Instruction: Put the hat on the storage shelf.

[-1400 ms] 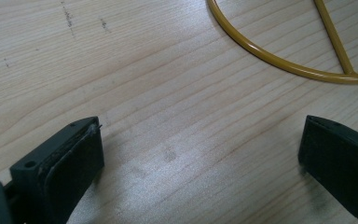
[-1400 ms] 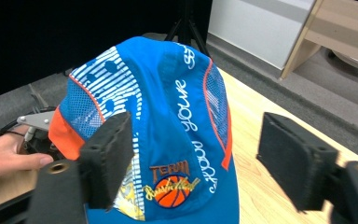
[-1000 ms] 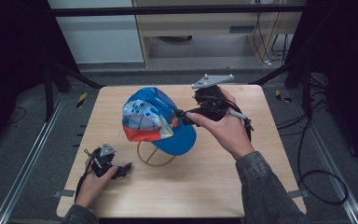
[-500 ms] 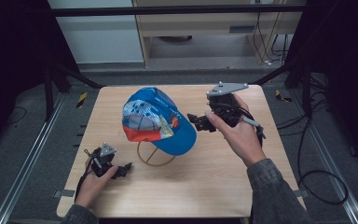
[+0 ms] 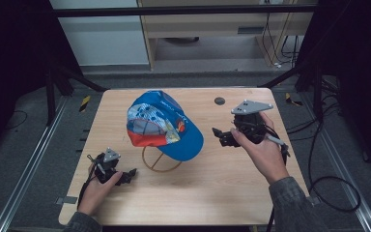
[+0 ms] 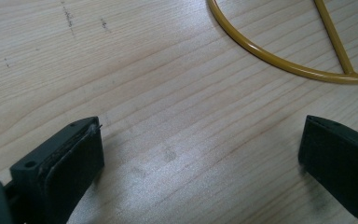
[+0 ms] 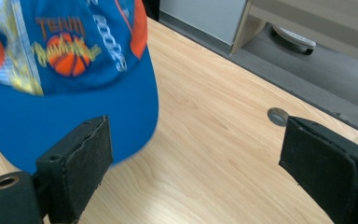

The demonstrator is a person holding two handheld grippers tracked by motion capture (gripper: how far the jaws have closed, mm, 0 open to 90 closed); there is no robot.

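A blue cap (image 5: 166,126) with orange and patterned panels sits on a yellow wire stand (image 5: 160,162) at the centre of the high view, on the wooden table (image 5: 212,193). The right gripper (image 5: 221,136), right of centre, is just beside the cap's brim, jaws wide apart and empty. The left gripper (image 5: 129,175), at lower left, rests near the stand's ring base with jaws spread, holding nothing.
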